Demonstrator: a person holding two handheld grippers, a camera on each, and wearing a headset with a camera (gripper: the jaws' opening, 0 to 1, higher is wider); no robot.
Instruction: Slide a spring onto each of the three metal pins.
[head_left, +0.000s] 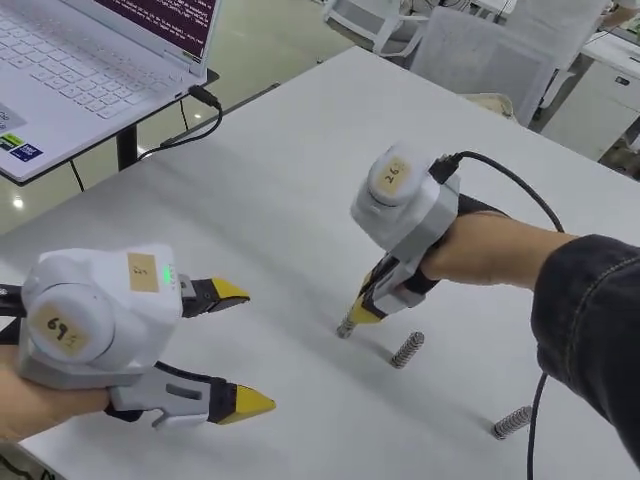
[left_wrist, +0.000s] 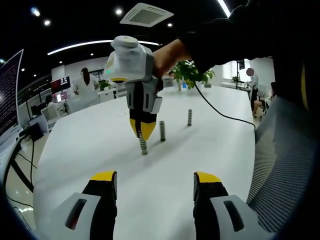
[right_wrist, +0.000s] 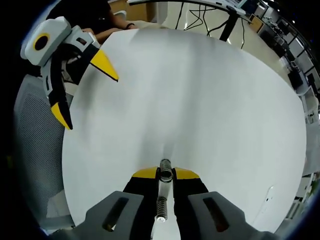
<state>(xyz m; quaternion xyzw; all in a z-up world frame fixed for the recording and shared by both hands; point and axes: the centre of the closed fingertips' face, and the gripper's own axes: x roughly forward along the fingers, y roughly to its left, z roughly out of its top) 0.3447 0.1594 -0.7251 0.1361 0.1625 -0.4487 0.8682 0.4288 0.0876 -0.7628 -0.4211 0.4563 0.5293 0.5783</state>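
Spring in right gripper

Table top: plain white, no pattern. Left gripper, lower left of the head view: white shell, black fingers, yellow tips, tan label with dark digits. Right gripper, centre: same white, black and yellow. Spring between its yellow tips: silver-grey, finely ribbed. Springs at lower right: grey with dark banding. Sleeve, right edge: dark blue-grey. Cable: black. Laptop, upper left: white keys, dark screen, pink text.
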